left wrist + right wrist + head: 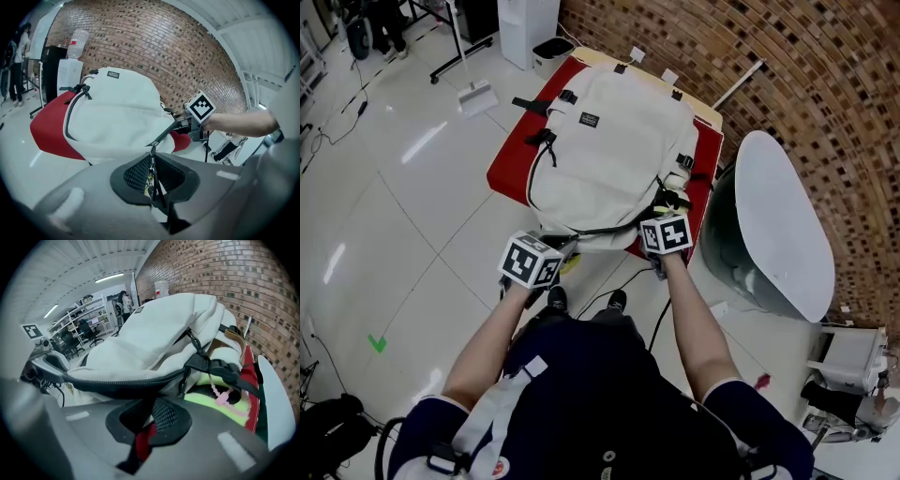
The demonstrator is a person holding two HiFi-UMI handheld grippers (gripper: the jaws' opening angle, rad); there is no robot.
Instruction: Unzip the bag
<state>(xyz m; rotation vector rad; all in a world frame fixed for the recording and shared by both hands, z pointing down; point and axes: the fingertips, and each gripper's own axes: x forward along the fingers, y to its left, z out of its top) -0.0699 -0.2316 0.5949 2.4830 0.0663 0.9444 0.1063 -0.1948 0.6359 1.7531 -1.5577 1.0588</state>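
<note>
A white backpack (609,150) lies on a red table (508,169), its bottom end toward me. A black zipper (605,230) runs along that near end. My left gripper (565,247) is at the near left corner. In the left gripper view its jaws (152,165) are shut on the zipper pull (152,154), a metal tab with a black cord. My right gripper (662,210) is at the near right corner. In the right gripper view it (149,409) is shut on the black zipper edge (126,383). The zipper stretches taut between the two grippers.
A large grey and white rounded tub (773,220) stands right of the table against the brick wall (806,66). A yellow-green item with a pink tie (220,399) shows by the bag's side strap. A dustpan (476,97) and a bin (549,49) stand on the floor beyond.
</note>
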